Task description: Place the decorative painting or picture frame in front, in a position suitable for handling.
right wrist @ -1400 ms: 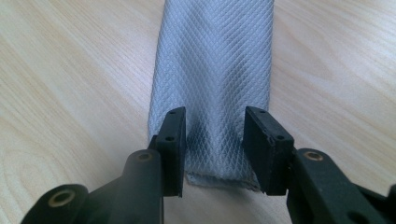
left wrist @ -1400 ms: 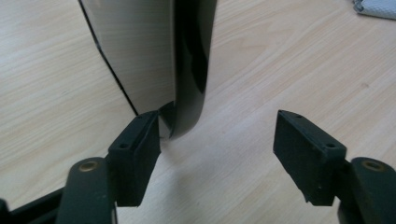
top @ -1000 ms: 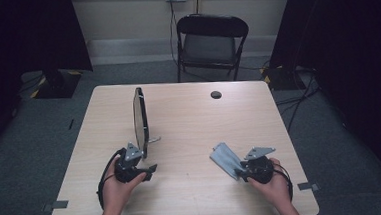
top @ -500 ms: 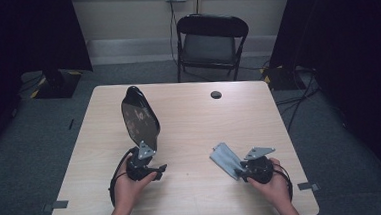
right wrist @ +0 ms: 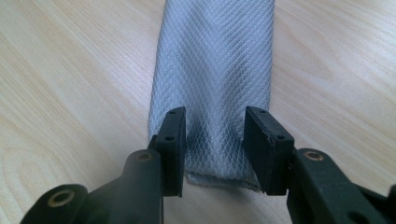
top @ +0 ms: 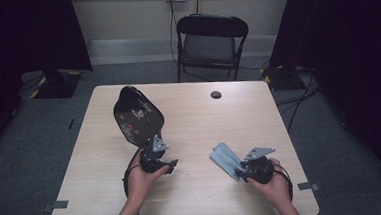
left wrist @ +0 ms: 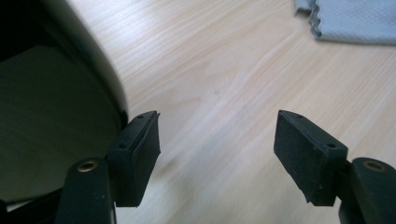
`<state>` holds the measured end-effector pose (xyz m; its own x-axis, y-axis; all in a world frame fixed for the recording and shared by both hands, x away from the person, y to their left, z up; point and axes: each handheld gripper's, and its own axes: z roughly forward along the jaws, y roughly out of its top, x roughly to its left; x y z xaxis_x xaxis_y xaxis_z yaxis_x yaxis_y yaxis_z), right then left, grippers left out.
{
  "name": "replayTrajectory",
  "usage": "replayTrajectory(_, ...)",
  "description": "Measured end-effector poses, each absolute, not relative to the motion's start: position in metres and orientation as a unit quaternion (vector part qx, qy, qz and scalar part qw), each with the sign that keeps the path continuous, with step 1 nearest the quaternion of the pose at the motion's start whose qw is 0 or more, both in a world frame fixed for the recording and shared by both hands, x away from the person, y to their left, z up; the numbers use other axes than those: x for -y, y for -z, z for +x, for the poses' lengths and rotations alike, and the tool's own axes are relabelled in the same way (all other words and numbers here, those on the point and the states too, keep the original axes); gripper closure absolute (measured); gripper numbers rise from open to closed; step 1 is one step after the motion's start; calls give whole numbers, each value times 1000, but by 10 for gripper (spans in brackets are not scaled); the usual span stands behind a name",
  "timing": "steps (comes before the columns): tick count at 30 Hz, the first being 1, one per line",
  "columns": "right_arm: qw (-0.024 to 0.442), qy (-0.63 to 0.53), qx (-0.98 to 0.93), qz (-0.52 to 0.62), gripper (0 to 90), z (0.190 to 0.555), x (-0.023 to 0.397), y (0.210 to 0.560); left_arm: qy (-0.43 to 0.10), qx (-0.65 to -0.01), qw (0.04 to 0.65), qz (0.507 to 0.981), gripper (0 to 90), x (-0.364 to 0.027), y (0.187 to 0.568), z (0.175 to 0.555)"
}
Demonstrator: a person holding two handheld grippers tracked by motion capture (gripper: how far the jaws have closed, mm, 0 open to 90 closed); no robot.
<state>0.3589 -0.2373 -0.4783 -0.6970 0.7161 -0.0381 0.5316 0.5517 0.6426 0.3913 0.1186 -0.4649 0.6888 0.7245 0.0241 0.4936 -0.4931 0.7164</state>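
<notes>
A black oval plate (top: 138,116) with a flower pattern stands on edge on the table, its face tilted toward the right. My left gripper (top: 150,142) sits at its near rim. In the left gripper view the jaws (left wrist: 217,140) are wide open over bare wood, and the plate (left wrist: 46,93) lies against the outer side of the left jaw. A folded grey cloth (top: 225,157) lies flat toward the front right. My right gripper (top: 238,167) is at its near end. In the right gripper view the jaws (right wrist: 215,140) stand partly apart over the cloth (right wrist: 215,60), which shows no bunching.
The light wooden table (top: 204,121) has a round dark cable hole (top: 216,94) near its far edge. A black folding chair (top: 212,41) stands behind it. The grey cloth's edge (left wrist: 355,18) is at the top right of the left gripper view.
The plate has turned from edge-on to showing its patterned face, and my left hand has shifted right with it. My right hand and the cloth have stayed put.
</notes>
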Motion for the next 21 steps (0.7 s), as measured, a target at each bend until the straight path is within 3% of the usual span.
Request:
replayTrajectory(8,149,-310,-867,360,596,359,238,479,-155,-363,355,847,312,-116,467,394)
replayTrajectory(21,152,-306,-869,358,596,359,237,478,-170,-407,349,827,299,-166,477,370)
